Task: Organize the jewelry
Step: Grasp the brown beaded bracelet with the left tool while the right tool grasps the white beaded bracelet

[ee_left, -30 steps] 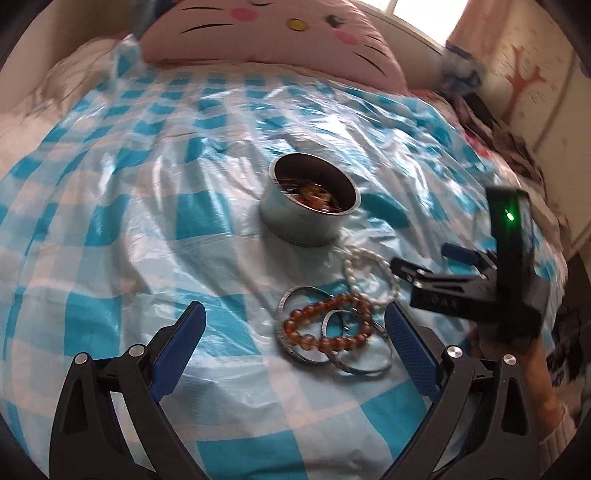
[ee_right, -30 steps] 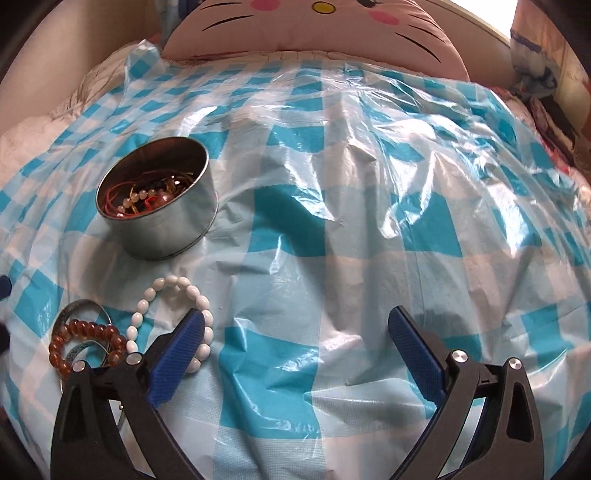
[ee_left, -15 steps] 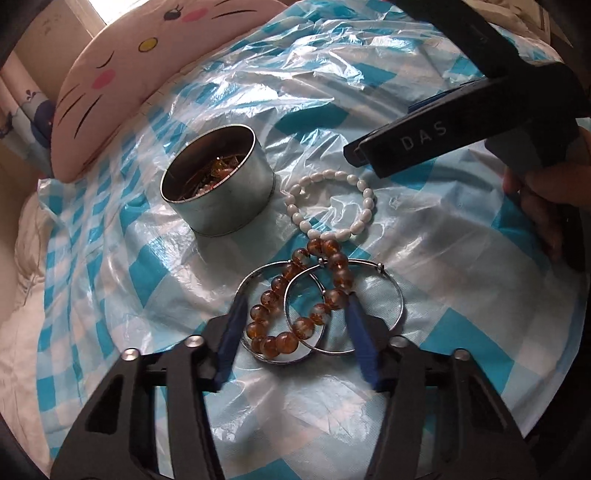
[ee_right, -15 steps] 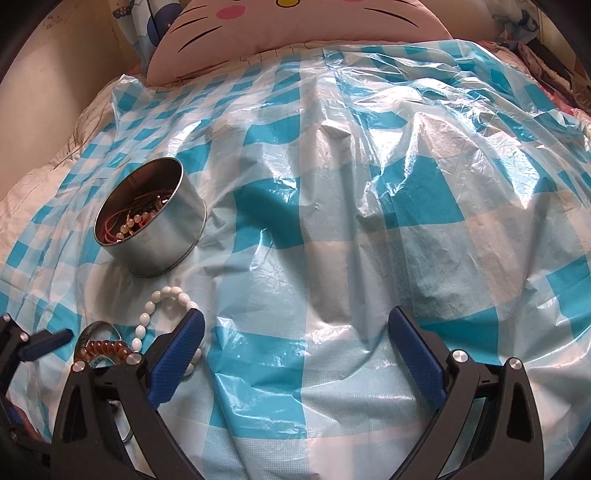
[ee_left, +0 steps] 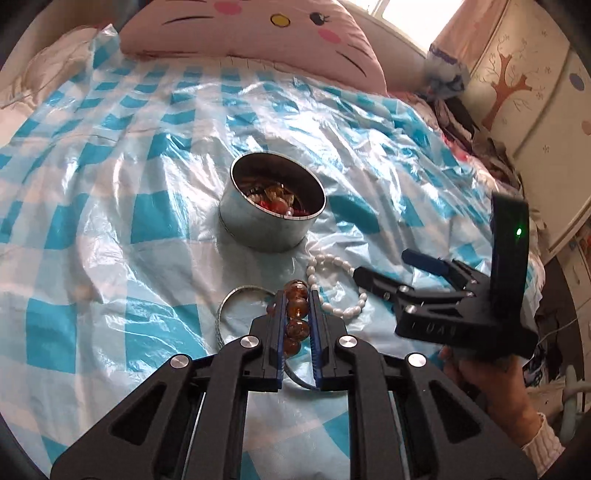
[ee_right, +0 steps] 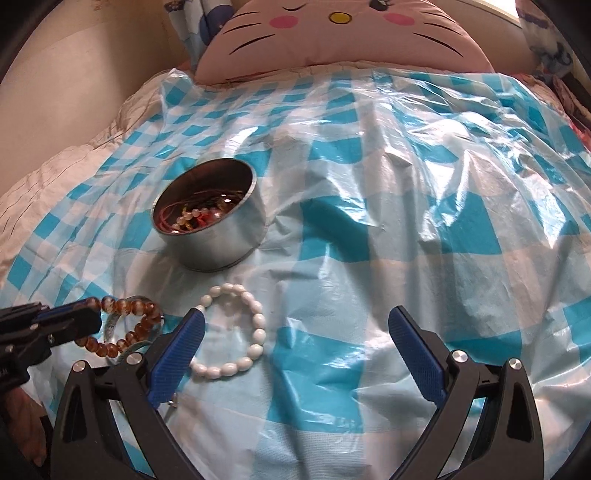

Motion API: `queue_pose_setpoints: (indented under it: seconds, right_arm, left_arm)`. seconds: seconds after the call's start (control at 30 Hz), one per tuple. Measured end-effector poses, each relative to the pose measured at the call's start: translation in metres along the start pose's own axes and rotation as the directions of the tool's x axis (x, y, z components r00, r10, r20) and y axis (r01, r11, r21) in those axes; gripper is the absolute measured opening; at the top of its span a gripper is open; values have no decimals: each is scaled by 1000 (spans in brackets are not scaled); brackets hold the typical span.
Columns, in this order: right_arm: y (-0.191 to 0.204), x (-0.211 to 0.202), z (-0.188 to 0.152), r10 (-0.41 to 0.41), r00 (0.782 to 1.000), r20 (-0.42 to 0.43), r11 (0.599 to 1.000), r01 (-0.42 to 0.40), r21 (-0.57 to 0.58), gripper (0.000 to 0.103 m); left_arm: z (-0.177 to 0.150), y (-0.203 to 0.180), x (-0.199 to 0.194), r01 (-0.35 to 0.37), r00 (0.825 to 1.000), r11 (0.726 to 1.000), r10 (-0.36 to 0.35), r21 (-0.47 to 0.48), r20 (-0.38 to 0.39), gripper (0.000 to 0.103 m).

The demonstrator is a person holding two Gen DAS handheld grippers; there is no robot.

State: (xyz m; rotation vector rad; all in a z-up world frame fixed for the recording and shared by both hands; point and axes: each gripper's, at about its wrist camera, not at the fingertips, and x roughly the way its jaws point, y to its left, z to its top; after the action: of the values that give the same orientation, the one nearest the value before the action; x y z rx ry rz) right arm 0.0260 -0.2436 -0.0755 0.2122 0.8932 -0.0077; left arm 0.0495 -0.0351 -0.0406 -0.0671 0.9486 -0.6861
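At bottom centre, the left gripper [ee_left: 297,325] was closing on the amber bead bracelet [ee_left: 295,308] (right gripper [ee_right: 295,339] spread wide, holding nothing).

Bed [ee_left: 155,155] under blue-check plastic sheet; pink cat pillow [ee_left: 258,33]; daylit window [ee_left: 413,11]; tree-painted wardrobe [ee_left: 517,96].

Pink cat-face pillow [ee_left: 255,33] beyond blue-checked plastic sheet [ee_left: 122,206]; tree-painted wardrobe [ee_left: 517,96].

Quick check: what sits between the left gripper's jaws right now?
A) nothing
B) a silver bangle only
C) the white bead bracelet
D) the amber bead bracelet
D: the left gripper's closing jaws have the amber bead bracelet between them; the white bead bracelet lies free beside.
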Motion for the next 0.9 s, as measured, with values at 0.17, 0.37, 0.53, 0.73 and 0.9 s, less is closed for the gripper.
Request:
queue_pose_setpoints:
  seconds: [0.17, 0.37, 0.53, 0.73, 0.9]
  right_arm:
    - [28, 0, 1, 57, 998, 23, 992, -54, -112, 88]
    - [35, 22, -1, 29, 997, -69, 989, -39, -144, 65]
    - [31, 31, -5, 52, 991, -125, 990, -68, -123, 41]
    - [15, 21, -8, 182, 976, -122, 983, -183, 5, 8]
    - [-13, 5, -7, 397, 918, -21, 897, -383, 220, 8]
  left_arm:
    - [2, 8, -10, 6, 998, 998, -3, -55, 65, 11]
    - [6, 16, -10, 5, 997, 997, 1, -72, 74, 11]
    - [6, 17, -10, 7, 997, 997, -1, -73, 74, 11]
    - [7, 21, -10, 8, 997, 996, -1, -92, 75, 11]
    - [7, 26, -11, 26, 996, 993, -17, -112, 84, 11]
